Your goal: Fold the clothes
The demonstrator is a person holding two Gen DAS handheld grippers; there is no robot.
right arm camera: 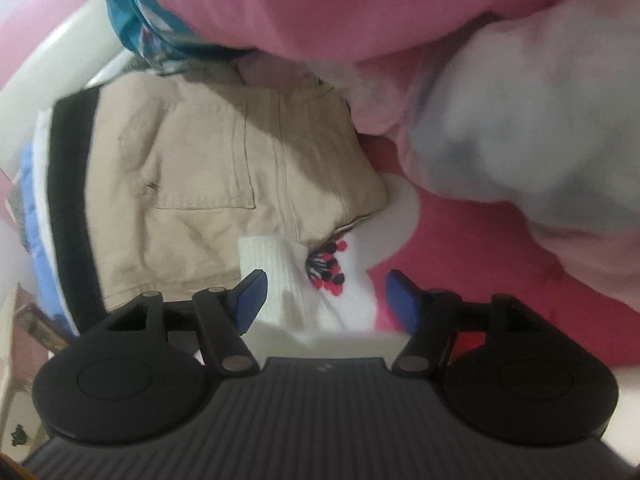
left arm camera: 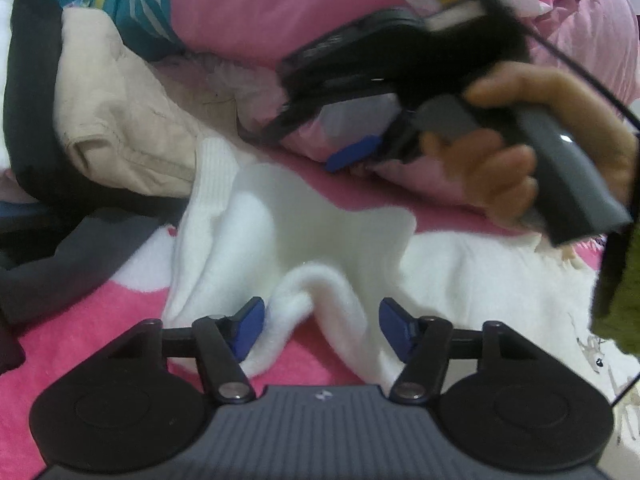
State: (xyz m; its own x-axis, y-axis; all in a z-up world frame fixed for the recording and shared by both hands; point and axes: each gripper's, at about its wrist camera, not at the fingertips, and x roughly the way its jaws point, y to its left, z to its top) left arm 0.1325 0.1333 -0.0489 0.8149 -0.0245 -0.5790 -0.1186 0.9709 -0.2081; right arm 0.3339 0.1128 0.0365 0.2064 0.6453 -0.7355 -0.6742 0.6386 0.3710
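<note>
The left gripper stands with jaws spread, a raised fold of the white garment between them, probably set to pinch it. The right gripper, also spread, holds nothing and hovers over the garment's ribbed edge. Behind the garment lie beige trousers on a dark piece; under it, the pink blanket.

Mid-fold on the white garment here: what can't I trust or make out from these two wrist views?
- Right gripper, left wrist view: motion-blurred; only one blue pad shows, so its opening is unreadable there.
- White garment, left wrist view: near edge hidden under the left gripper body.
- Grey-white bundle, right wrist view: too blurred to identify.
- Beige trousers, right wrist view: lower edge hidden behind the gripper body.
- Dark clothing, left wrist view: cut off by the frame edge.
</note>
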